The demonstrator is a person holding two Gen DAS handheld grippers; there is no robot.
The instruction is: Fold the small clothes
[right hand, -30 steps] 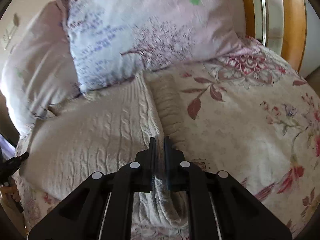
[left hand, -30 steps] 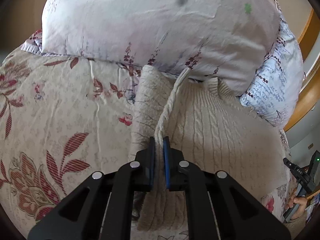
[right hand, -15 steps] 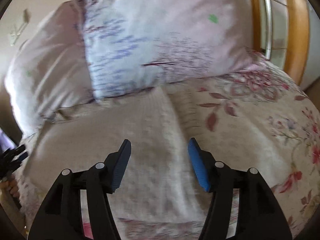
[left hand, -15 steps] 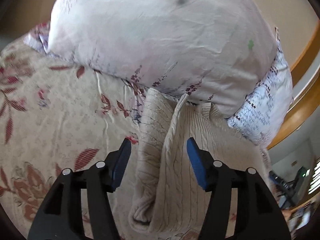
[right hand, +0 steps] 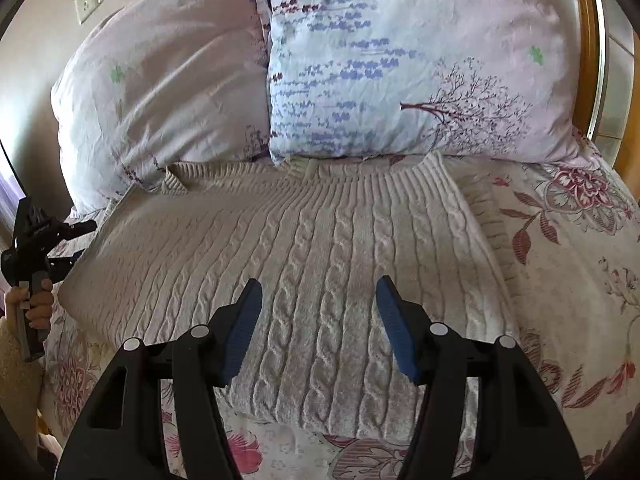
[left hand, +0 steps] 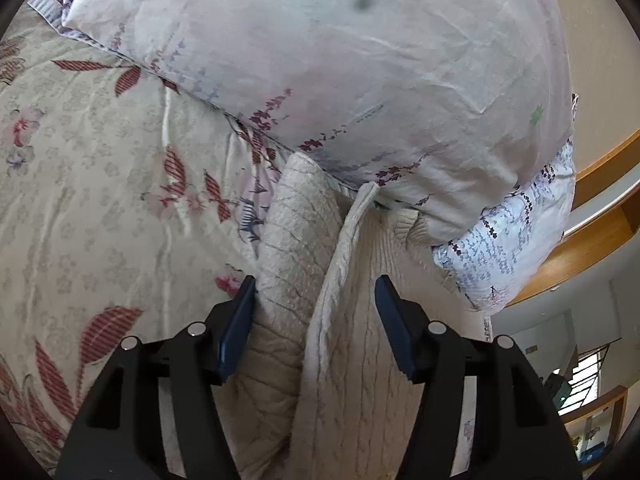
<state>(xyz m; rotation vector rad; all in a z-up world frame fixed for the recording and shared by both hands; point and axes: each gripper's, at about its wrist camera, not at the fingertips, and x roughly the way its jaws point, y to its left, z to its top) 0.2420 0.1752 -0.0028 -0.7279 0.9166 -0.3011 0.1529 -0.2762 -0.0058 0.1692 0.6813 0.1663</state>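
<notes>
Cream cable-knit sweater (right hand: 288, 248) lies flat on the floral bedspread (right hand: 568, 280), its ribbed collar tucked against the two pillows (right hand: 400, 80), long axis running from collar to hem. Only the right wrist view shows its whole front, with the right claw (right hand: 318, 316) spread above it. The left claw (left hand: 314, 312), spread and empty, straddles its folded side edge.

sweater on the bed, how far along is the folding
Done: the cream cable-knit sweater lies flat on the floral bedspread, both side parts turned in. In hand: nothing; the left gripper and right gripper are open above it. Left: probably folding the hem up toward the collar.
</notes>
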